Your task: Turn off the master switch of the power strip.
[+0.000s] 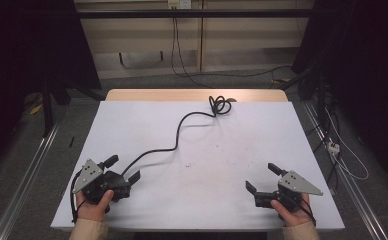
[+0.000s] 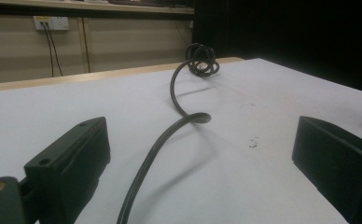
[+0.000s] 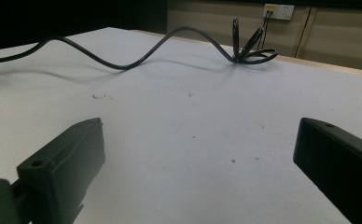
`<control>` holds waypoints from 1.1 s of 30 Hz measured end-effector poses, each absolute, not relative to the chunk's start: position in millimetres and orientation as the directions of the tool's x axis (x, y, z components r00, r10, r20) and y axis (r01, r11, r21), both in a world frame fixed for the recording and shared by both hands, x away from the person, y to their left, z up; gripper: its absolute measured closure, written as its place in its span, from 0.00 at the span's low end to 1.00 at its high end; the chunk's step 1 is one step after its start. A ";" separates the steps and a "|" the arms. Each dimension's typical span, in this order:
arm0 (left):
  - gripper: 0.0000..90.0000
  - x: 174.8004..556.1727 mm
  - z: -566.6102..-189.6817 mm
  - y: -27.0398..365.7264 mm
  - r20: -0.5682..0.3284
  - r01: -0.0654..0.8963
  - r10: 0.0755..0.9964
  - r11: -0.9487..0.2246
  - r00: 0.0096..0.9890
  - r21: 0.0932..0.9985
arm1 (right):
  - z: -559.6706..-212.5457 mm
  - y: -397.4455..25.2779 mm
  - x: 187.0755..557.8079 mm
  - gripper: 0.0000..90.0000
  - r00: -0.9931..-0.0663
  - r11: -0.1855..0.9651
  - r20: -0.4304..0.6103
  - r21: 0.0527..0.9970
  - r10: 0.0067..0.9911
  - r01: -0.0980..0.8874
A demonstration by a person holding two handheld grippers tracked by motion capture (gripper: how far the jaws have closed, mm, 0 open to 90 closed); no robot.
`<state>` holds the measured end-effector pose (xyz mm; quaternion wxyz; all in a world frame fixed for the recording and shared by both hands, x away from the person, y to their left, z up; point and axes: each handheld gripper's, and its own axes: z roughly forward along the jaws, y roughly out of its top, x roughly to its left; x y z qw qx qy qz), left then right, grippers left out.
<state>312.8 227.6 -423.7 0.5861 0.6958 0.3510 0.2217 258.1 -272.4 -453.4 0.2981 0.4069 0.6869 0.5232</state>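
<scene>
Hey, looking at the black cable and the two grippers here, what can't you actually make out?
- Near end of the black cable: in the high view it runs under the left gripper; the left gripper view's bottom edge cuts it.
- Far coil: too small and tangled to count loops or see a plug.
- Right gripper: the hand covers its rear.

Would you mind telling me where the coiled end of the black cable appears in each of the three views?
High view: the coiled end lies at the table's far edge, just right of centre.
Left gripper view: the coiled end sits top centre, beyond the open left claw, with the cable running back between its jaws.
Right gripper view: the coiled end is upper right of centre.
Shared landmark: the wall socket behind the table.
</scene>
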 end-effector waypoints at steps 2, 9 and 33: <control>0.05 313.0 -423.5 228.1 -0.103 0.228 0.749 -0.066 0.654 0.971 | -453.2 -272.7 258.0 0.02 -0.491 0.122 0.015 0.961 0.871 0.246; 0.05 313.1 -423.2 229.1 -0.104 0.231 0.748 -0.068 0.656 0.971 | -453.1 -272.5 258.1 0.02 -0.495 0.127 0.012 0.961 0.869 0.245; 0.06 312.9 -415.4 246.0 -0.128 0.249 0.723 -0.063 0.678 0.967 | -452.5 -270.6 260.4 0.02 -0.497 0.132 0.003 0.963 0.868 0.235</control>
